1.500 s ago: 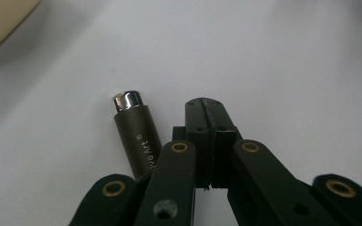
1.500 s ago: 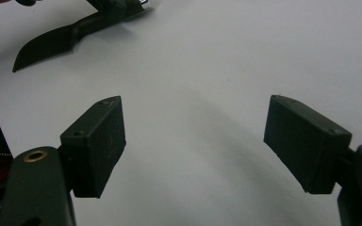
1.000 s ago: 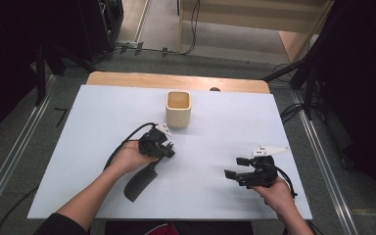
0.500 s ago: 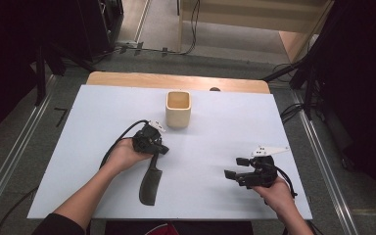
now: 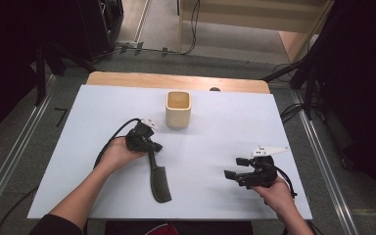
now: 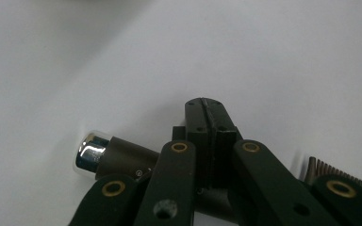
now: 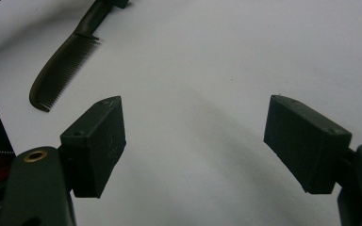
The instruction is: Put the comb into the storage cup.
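Big white worktop point(image 5: 78, 147), bare apart from a few items. Square pale-wood cup point(image 5: 178, 108) stands upright near the far-middle edge, open mouth up. Dark brown plastic comb point(image 5: 159, 178) w/ chrome-capped handle lies flat on the sheet, teeth end toward the person, handle end up by the left hand.

Left tool point(image 5: 151, 146): jaws pressed together, pinching the comb by its handle just below the chrome cap point(image 6: 88, 151). Right tool point(image 5: 231, 167): jaws spread wide, nothing between, parked well apart at the right.

Likely step: lift comb and drop it into the cup. To do it well: keep the pinch firm, since the grip is at one end and the long end will sag or swing. Raise till the comb hangs upright, clear the cup's rim, lower it inside before letting go. Right tool could steady the cup if it tips.
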Tool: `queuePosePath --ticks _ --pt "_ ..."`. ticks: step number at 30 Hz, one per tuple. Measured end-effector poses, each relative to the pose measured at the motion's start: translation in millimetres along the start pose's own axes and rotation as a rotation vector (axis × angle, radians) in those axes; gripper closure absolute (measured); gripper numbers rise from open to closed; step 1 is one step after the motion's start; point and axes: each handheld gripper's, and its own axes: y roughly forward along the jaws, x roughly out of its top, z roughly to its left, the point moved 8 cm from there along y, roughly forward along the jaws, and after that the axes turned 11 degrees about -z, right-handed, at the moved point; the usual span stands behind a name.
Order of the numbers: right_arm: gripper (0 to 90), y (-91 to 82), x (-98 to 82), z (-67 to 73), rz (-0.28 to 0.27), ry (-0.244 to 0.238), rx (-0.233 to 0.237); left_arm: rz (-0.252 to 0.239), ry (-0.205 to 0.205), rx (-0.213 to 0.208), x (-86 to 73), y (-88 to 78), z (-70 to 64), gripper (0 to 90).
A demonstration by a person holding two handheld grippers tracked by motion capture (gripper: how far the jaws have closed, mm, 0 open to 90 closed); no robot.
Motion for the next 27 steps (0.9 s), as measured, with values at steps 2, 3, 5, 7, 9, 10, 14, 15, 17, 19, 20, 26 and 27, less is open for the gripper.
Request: queuePosePath --ticks 2,3,5,7,9,10,14,15,17,19,20,26,27 --pt "19.3 0.2 -0.1 -0.1 0.000 -0.002 0.000 -0.002 -0.005 0.000 -0.8 -1.0 0.8 90.0" --pt "19.4 0.2 -0.1 0.0 0.000 -0.001 0.000 -0.002 -0.006 0.001 -1.5 -1.9 1.8 90.0" --pt "19.4 0.2 -0.1 -0.1 0.001 -0.002 0.000 0.000 -0.008 0.007 -2.5 -3.6 3.1 90.0" --pt "19.3 0.2 -0.2 -0.2 0.001 -0.002 0.000 0.001 -0.010 0.010 -3.8 -5.4 5.0 90.0" --pt "19.3 0.3 -0.2 -0.2 0.001 0.000 -0.001 -0.003 -0.020 0.013 -5.3 -7.2 6.6 90.0" --pt "19.4 0.2 -0.2 -0.2 0.001 -0.002 0.000 -0.003 -0.024 0.010 -6.1 -8.2 7.5 90.0" --pt "19.3 0.2 -0.4 -0.3 0.003 -0.001 -0.001 -0.005 -0.037 0.015 -9.4 -13.0 12.0 90.0" --pt "19.4 0.2 -0.3 -0.4 0.002 0.001 -0.002 -0.004 -0.038 0.018 -10.2 -13.8 12.9 90.0" --pt "19.3 0.4 -0.3 -0.4 0.002 -0.001 -0.001 -0.003 -0.043 0.020 -12.8 -16.9 14.6 90.0" --pt "19.3 0.5 -0.2 -0.2 0.002 0.003 -0.002 -0.002 -0.047 0.024 -14.8 -19.4 15.9 90.0" --pt "19.3 0.5 -0.2 -0.3 0.002 0.004 -0.002 -0.004 -0.048 0.023 -15.4 -20.1 16.3 90.0" --pt "19.4 1.0 -0.4 -0.6 0.004 0.004 -0.002 -0.004 -0.058 0.028 -20.7 -25.7 17.0 90.0" --pt "19.3 1.0 -0.3 -0.6 0.004 0.004 -0.002 -0.002 -0.056 0.027 -22.0 -26.9 16.8 90.0"
